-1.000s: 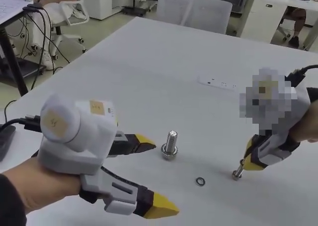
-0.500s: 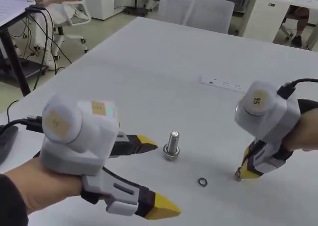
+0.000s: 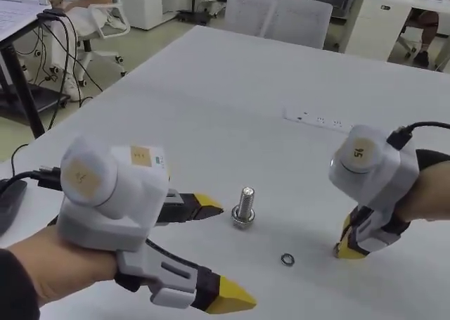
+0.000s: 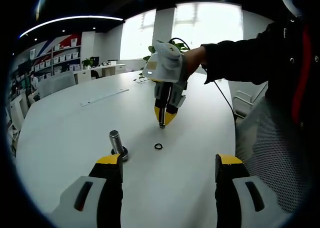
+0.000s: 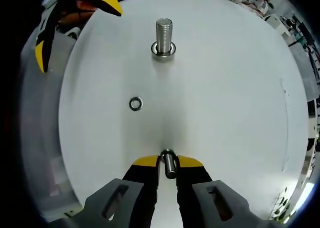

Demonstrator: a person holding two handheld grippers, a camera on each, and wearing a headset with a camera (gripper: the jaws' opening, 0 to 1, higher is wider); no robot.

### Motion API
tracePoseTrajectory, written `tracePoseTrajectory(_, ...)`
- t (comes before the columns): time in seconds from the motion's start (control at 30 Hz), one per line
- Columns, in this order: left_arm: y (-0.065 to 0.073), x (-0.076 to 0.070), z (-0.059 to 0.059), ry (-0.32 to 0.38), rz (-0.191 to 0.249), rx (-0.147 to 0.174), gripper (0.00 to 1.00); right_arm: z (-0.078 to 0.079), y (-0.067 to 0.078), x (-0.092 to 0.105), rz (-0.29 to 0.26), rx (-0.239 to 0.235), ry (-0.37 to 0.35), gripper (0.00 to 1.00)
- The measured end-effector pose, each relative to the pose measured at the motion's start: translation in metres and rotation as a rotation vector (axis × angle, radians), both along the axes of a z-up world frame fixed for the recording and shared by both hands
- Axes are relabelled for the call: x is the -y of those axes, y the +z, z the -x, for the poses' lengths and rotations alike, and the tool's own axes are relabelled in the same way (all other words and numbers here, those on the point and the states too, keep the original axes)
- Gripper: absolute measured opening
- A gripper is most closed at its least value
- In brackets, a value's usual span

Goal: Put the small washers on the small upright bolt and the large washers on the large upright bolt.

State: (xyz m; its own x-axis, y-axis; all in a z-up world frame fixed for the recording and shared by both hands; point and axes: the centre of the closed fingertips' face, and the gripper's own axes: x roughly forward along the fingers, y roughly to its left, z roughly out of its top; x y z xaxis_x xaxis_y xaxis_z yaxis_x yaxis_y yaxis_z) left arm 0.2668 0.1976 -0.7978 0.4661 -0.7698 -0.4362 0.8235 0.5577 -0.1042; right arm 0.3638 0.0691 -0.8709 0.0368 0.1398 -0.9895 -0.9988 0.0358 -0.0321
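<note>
The large bolt (image 3: 244,206) stands upright on the white table (image 3: 211,102) with a large washer (image 5: 164,50) around its base. A small washer (image 3: 287,259) lies flat to its right, also seen as the small washer (image 5: 135,103) and the small washer (image 4: 158,147). My right gripper (image 3: 350,250) points down at the table, shut on the small bolt (image 5: 169,164), which stands between its yellow tips; the small bolt (image 4: 161,121) shows at those tips. My left gripper (image 3: 220,252) hovers open left of the large bolt (image 4: 116,144), holding nothing.
A white power strip (image 3: 313,118) lies farther back on the table. A grey chair (image 3: 278,14) stands at the far edge. Black cables (image 3: 60,46) hang by a desk at the left, where a person sits.
My right gripper has sunk toward the table with the small bolt; the bolt's end, visible under the tips before, is now hidden in the head view. The left gripper has barely moved.
</note>
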Motion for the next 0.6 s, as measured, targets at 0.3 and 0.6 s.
tracePoseTrajectory(0.3,0.0003,0.0004,0.0005,0.0,0.0,0.001,0.75,-0.0004,-0.0015,0.0005,-0.002,0.001,-0.001,0.17)
tracePoseTrajectory(0.6,-0.0002,0.0006,0.0005,0.0,0.001,0.0,0.75,-0.0001,-0.0001,0.0026,-0.012,0.0,-0.016,0.25)
